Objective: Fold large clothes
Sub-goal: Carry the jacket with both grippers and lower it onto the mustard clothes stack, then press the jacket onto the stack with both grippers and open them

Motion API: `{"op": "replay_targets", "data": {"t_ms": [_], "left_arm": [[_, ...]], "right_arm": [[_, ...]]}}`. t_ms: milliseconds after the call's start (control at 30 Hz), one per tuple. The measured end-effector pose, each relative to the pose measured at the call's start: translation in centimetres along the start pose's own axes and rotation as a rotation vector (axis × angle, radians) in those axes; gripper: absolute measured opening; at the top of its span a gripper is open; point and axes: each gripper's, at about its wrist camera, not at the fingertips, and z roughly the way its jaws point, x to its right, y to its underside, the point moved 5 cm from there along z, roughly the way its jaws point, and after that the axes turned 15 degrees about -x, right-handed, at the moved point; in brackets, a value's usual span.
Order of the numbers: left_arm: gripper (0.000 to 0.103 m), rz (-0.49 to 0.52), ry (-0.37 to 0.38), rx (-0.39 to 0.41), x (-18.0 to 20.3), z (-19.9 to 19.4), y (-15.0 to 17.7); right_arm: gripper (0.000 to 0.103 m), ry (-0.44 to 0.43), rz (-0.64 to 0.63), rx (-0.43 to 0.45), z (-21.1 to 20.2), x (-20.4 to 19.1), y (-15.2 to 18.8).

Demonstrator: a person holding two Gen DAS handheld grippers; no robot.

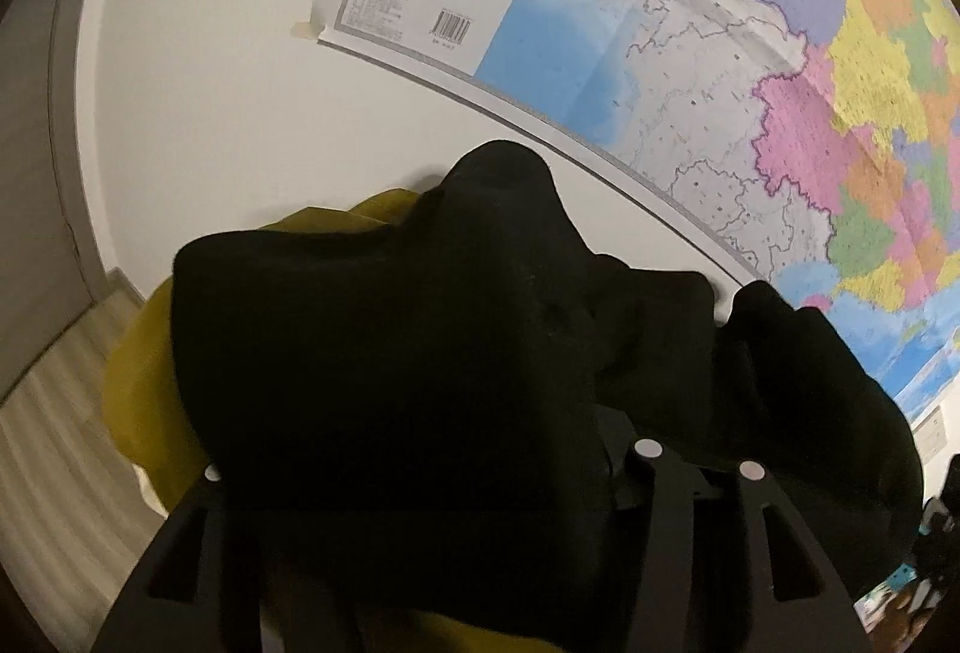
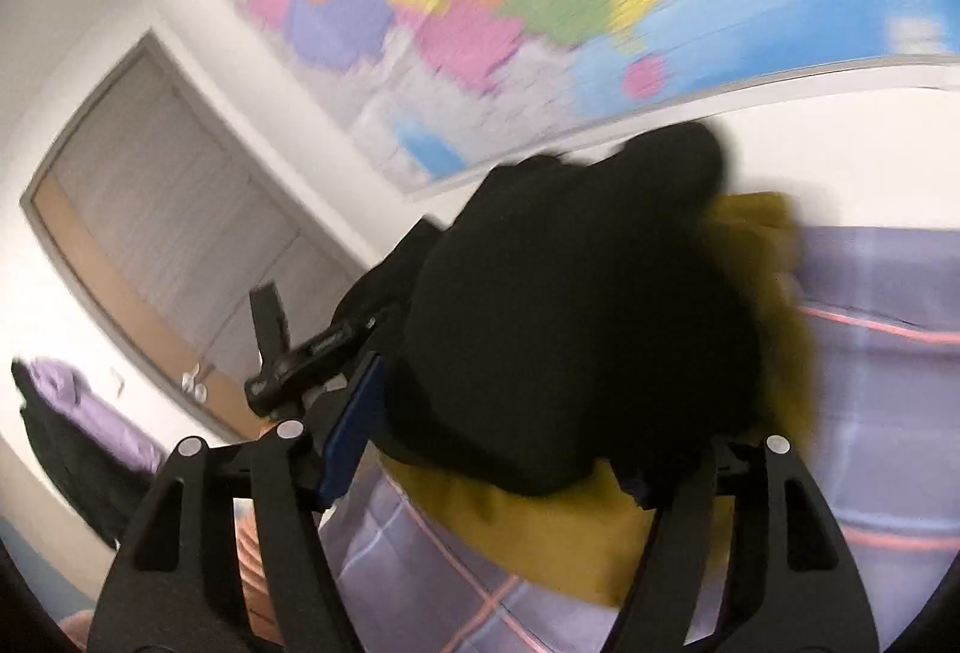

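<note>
Both tongs stand wide: the right (image 2: 480,479) flanks the black garment (image 2: 576,305), which drapes the left (image 1: 420,479).

left gripper (image 1: 420,473): black two-finger gripper, jaws parted, black cloth draped over and between the fingers, grip unclear
right gripper (image 2: 486,461): black two-finger gripper, blue pads, jaws wide, black cloth bundle between, pads not visibly pressing

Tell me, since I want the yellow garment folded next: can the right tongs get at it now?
Probably partly: the yellow garment shows between the open right tongs, but the black garment lies over most of it.
</note>
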Motion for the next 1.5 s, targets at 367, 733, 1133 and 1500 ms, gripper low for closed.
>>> {"op": "replay_targets", "data": {"t_ms": [367, 733, 1133, 1500], "left_arm": [[0.063, -0.039, -0.113, -0.039, -1.9, -1.7, 1.6], [0.068, 0.114, -0.333, 0.298, 1.4, -12.5, 4.1], [0.078, 0.176, -0.424, 0.030, 0.4, -1.1, 0.4], [0.087, 0.163, -0.445, 0.138, 1.8, -3.7, 1.9]], "right_arm": [[0.021, 0.078, 0.007, -0.243, 2.6, 2.0, 5.0], [0.048, 0.354, -0.287, -0.027, -5.9, -3.3, 4.0], [0.051, 0.345, -0.283, -0.149, 6.0, -1.0, -0.4], [0.063, 0.309, -0.262, -0.125, 3.1, -0.6, 0.9]]}}
